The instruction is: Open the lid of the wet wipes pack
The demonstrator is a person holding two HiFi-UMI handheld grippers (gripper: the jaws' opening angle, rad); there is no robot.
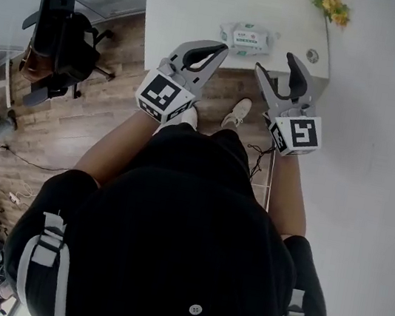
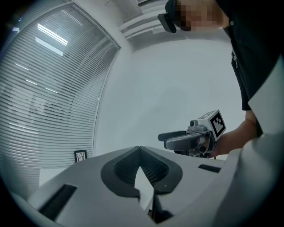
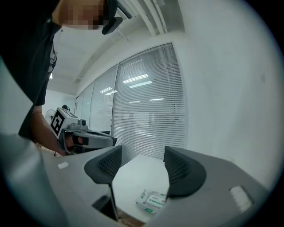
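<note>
Wet wipes pack (image 1: 246,38) flat on table (image 1: 193,3), ahead of right gripper (image 1: 275,63), spread and empty. Left gripper (image 1: 220,47) alongside, pressed together on nothing.

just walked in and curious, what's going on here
A person stands at a white table with a hand-held gripper in each hand. A wipes pack lies near the table's front edge. Both grippers are held up short of the table, and neither touches the pack. The left hand-held gripper is shut and empty. The right hand-held gripper is open, with the pack in sight between its jaws. The lid is not yet handled.
</note>
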